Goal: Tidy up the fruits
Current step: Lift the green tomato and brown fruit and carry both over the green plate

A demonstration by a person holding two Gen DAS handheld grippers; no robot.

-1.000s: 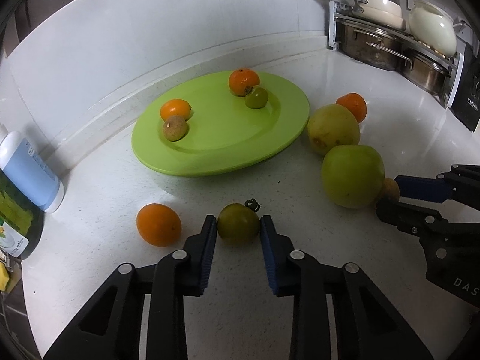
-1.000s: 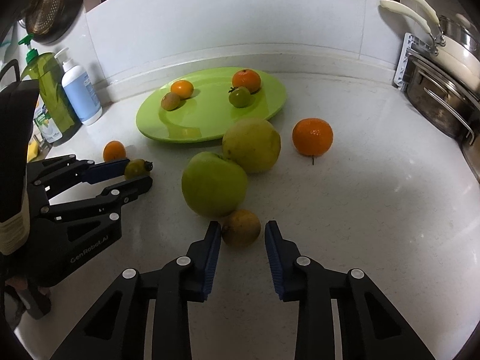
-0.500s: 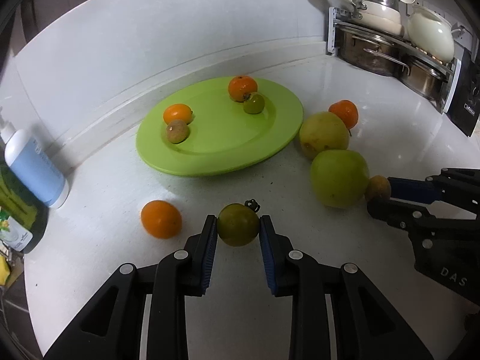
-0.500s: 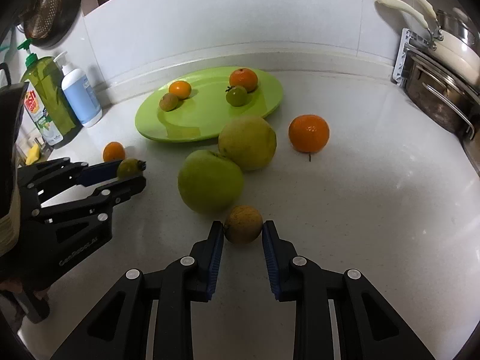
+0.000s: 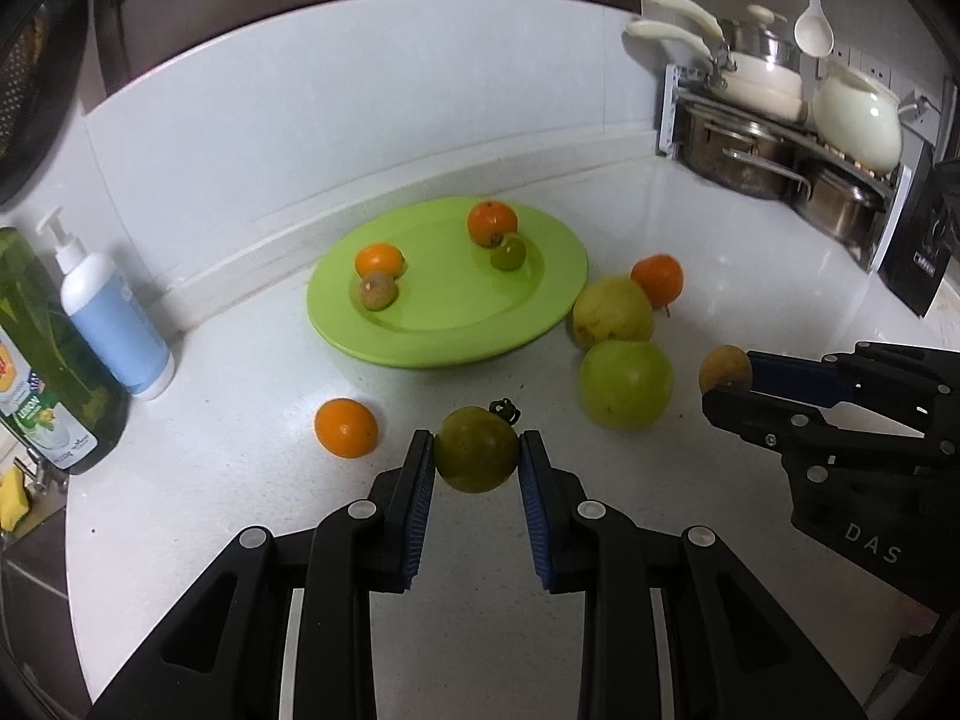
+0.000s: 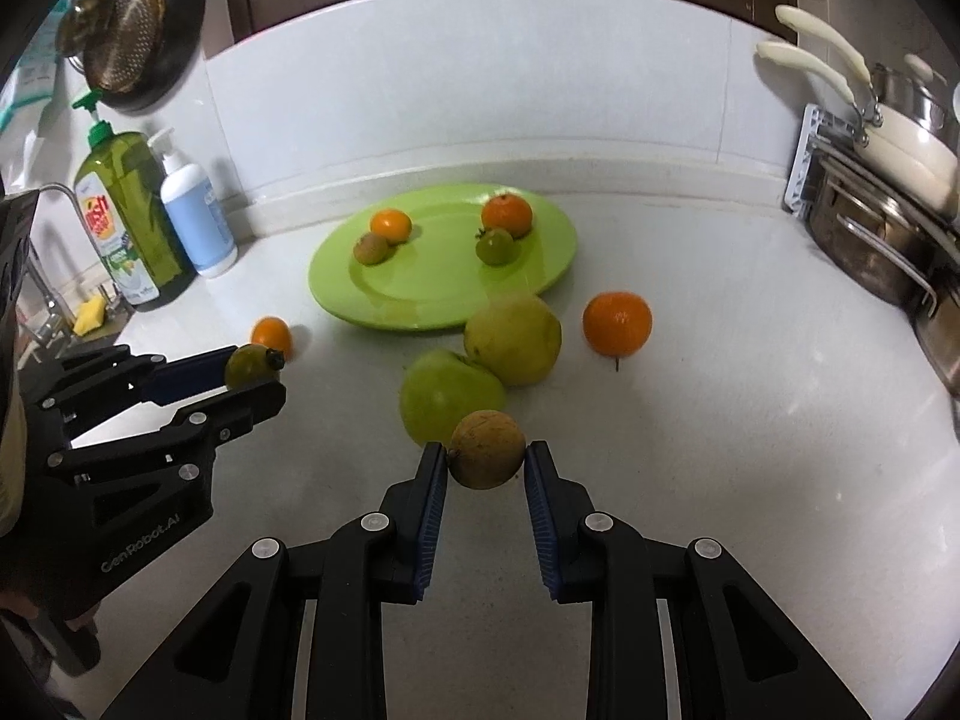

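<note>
My left gripper (image 5: 477, 459) is shut on a green tomato (image 5: 476, 449) and holds it above the counter; it also shows in the right wrist view (image 6: 255, 365). My right gripper (image 6: 487, 461) is shut on a small brown fruit (image 6: 487, 449), lifted off the counter; it also shows in the left wrist view (image 5: 725, 369). A green plate (image 5: 444, 324) at the back holds two oranges, a brown fruit and a green tomato. A green apple (image 6: 447, 396), a yellow-green pear (image 6: 513, 336) and two oranges (image 6: 617, 324) (image 6: 271, 335) lie on the counter.
A soap bottle (image 6: 195, 213) and a green dish liquid bottle (image 6: 129, 216) stand at the back left by the sink. A rack of pots (image 6: 888, 198) stands at the right. The white wall runs behind the plate.
Both grippers closed on their fruits and lifted them off the counter, drawing back and up. The other fruits have not moved.
</note>
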